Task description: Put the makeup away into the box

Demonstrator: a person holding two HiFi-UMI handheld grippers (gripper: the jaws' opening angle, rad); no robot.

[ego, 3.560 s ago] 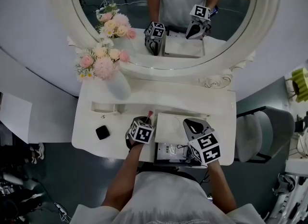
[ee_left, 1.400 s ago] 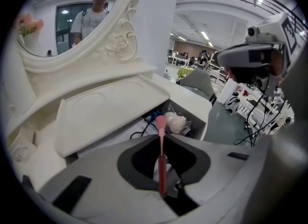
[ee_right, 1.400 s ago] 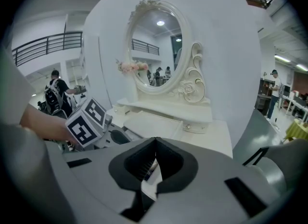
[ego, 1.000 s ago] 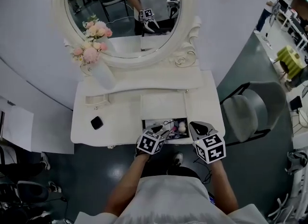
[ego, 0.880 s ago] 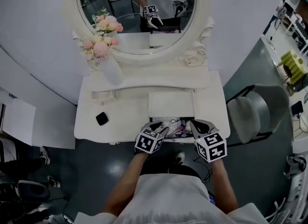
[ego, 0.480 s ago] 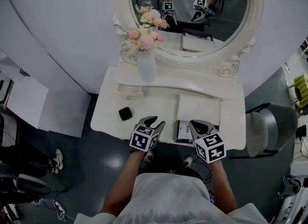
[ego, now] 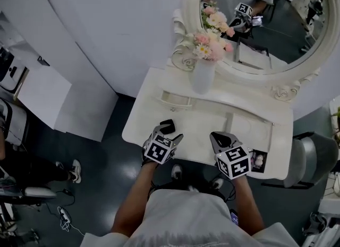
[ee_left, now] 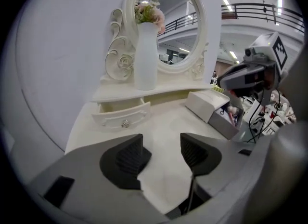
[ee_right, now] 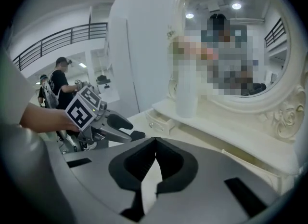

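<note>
Some makeup [ego: 258,160] lies inside the open box [ee_left: 224,122], and the box's white lid is up. The box sits at the near edge of the white table [ego: 202,129]. It is just to the right of the right gripper [ego: 218,137], a bit behind its tips. It is well off to the right of the left gripper [ego: 170,135].

The right gripper's jaws are pressed together at the tips, with nothing in them. The left gripper's jaws are apart and have just been opening. Only bare table shows between them.

A small black case [ego: 167,126] lies right by the left tips. I cannot tell if it touches them.

Ahead of the left jaws is a little drawer [ee_left: 120,114]. Past that stands a white vase [ego: 202,76] of pink flowers in front of a round mirror [ego: 276,39].
</note>
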